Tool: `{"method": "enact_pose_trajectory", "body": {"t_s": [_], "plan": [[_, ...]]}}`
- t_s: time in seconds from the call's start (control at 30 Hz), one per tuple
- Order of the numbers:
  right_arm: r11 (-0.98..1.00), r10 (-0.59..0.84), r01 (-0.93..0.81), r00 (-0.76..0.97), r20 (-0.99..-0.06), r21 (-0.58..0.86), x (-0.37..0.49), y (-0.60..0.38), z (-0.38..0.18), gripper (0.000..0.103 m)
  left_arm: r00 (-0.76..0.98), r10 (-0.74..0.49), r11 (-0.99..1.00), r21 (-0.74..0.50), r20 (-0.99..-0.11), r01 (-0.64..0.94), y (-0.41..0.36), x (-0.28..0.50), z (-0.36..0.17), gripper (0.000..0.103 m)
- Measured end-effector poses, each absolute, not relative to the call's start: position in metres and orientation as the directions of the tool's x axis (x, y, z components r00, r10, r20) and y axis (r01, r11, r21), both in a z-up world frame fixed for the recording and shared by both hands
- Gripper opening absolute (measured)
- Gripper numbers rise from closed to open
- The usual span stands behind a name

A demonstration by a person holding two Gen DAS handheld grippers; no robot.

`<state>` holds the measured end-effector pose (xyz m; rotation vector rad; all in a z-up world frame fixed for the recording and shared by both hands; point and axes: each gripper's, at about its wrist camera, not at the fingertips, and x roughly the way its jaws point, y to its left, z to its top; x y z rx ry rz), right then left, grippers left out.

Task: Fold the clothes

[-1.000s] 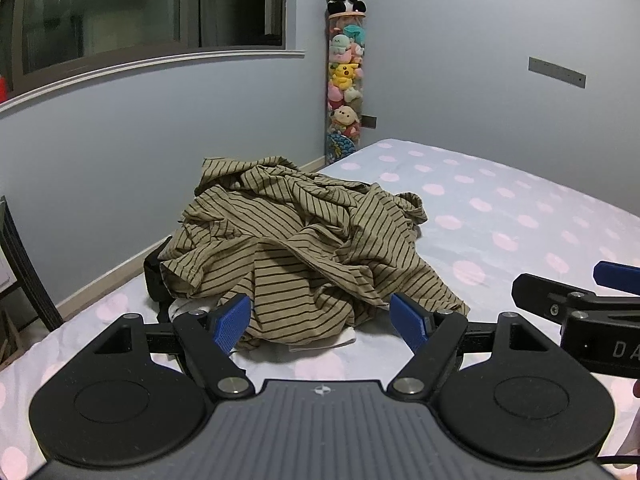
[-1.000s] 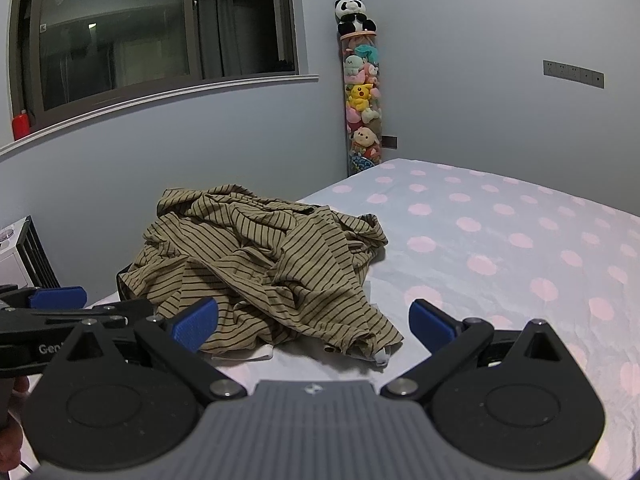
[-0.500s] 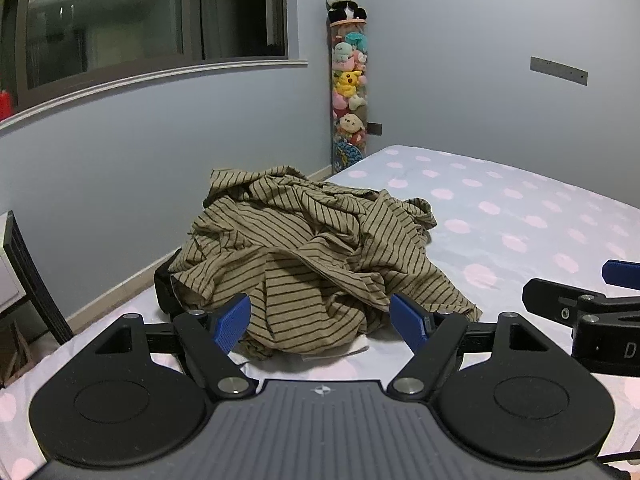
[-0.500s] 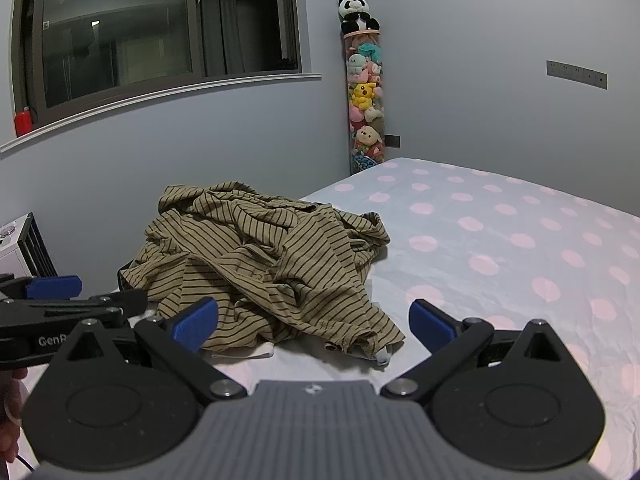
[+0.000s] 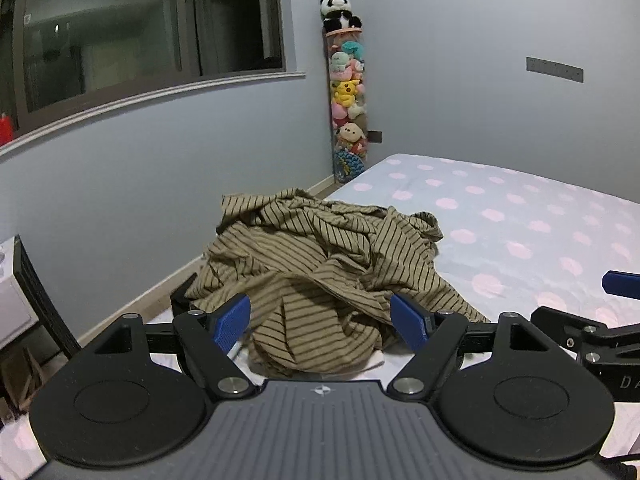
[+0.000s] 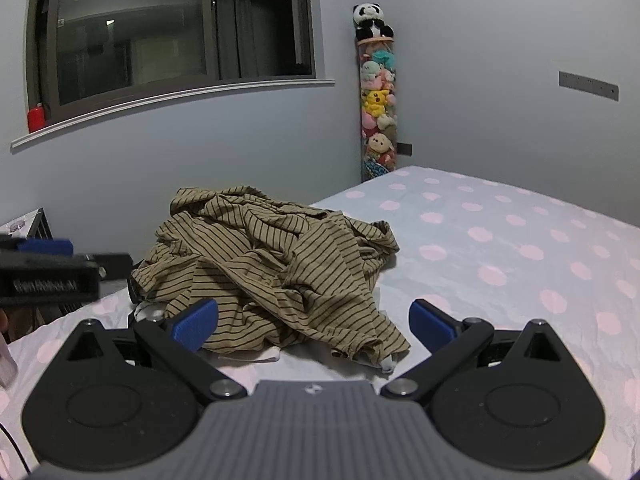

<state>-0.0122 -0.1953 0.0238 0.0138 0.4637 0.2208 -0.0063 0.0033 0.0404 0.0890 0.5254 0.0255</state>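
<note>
Both your grippers spread wide, empty — shirt unfolded.
The striped shirt [image 5: 320, 276] lies crumpled on the bed [image 5: 520, 216] near its left edge, just ahead of your left gripper [image 5: 322, 322] and right gripper [image 6: 314, 322].

Walls [image 5: 460, 92] pale blue-grey. Dark window [image 6: 176, 36], wide grey frame, white sill [image 6: 172, 98]; ceiling light reflected in the glass. Red object [image 6: 35, 118] at left end of sill. Corner: tall clear tube of plush toys [image 5: 347, 108], panda [image 5: 339, 12] on top. Grey socket strip [image 6: 588, 86] on the right-hand wall. Bed [image 6: 520, 240] with white sheet, pink dots. Pale floor and skirting beside the bed [image 5: 160, 296]. White unit with dark frame [image 5: 24, 300] at far left.
</note>
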Motion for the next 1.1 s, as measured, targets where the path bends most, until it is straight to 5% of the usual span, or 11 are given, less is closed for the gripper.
{"method": "enact_pose_trajectory", "body": {"t_s": [0.4,1.1], "plan": [[0.967,0.249,-0.248,0.868,-0.429,0.059,-0.003,-0.191,0.027,0.102,0.861,-0.047,0.998,0.007,-0.506,0.059,0.031,0.006,0.053,0.079],[0.934,0.328,-0.355,0.804,-0.496,0.043,0.089,-0.164,0.022,0.102,0.847,0.076,0.997,0.067,-0.525,-0.048,0.082,0.068,0.037,0.079]]}}
